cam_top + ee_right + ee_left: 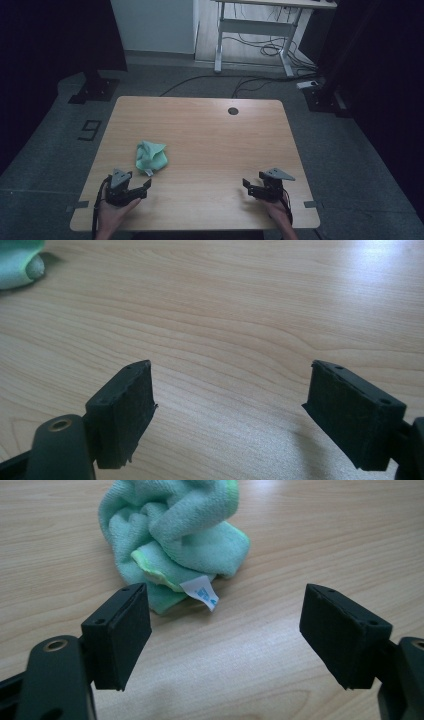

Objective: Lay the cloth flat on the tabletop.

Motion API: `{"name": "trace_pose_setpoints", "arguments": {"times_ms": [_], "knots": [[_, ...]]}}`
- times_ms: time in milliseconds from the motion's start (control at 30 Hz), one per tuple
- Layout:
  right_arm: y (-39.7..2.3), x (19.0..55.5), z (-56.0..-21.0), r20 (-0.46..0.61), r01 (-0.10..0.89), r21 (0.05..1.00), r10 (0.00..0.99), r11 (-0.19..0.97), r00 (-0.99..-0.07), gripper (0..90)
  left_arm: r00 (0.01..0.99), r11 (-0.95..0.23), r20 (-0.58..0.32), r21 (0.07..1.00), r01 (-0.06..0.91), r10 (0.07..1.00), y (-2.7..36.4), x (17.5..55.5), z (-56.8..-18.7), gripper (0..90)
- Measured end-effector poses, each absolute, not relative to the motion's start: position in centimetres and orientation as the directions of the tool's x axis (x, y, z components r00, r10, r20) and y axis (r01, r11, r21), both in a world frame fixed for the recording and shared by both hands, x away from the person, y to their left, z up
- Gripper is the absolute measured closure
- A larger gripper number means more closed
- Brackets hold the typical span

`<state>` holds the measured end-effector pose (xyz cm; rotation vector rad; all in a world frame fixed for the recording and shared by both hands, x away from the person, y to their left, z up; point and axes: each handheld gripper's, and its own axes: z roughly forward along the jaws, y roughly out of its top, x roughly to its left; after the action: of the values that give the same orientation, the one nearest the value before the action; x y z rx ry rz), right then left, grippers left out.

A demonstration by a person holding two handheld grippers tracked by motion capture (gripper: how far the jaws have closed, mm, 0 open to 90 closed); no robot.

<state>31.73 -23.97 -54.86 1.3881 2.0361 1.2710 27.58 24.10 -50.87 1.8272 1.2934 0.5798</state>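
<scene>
Crumpled into a soft lump, the green microfibre cloth [150,157] lies left of centre in the high view on the pale wood-grain table [210,140], its fuzzy folds edged with yellow-green stitching. Its longer axis runs roughly from the frame's upper right to lower left, and a small white care label [201,592] pokes out of its near edge toward the left gripper [134,189]. That gripper sits low left, jaws spread wide and holding nothing, just short of the cloth. At lower right, well apart, the right gripper [255,188] also stands wide open over bare wood, its black pads matte and blocky.
</scene>
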Motion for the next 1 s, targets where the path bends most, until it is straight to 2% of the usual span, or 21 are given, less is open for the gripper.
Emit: {"name": "trace_pose_setpoints", "arguments": {"times_ms": [467,633,900,1000], "knots": [[-24.3,31.6,-55.1,0.194,0.551,0.828,0.872,0.100,-0.450,20.2,0.354,-0.161,-0.056,0.817,0.554,0.934,24.0,28.2,-50.5,20.2],[-24.0,31.9,-54.9,0.188,0.546,0.831,0.869,0.109,-0.459,20.5,0.356,-0.179,-0.044,0.804,0.567,0.933,23.9,30.2,-50.8,20.6],[-23.6,31.5,-54.9,0.171,0.542,0.830,0.862,0.135,-0.477,20.3,0.368,-0.220,0.000,0.803,0.554,0.930,23.5,31.3,-50.9,20.6],[-23.3,31.3,-54.8,0.169,0.539,0.831,0.859,0.139,-0.483,20.3,0.379,-0.204,-0.027,0.807,0.554,0.925,23.5,31.9,-50.4,19.5]]}}
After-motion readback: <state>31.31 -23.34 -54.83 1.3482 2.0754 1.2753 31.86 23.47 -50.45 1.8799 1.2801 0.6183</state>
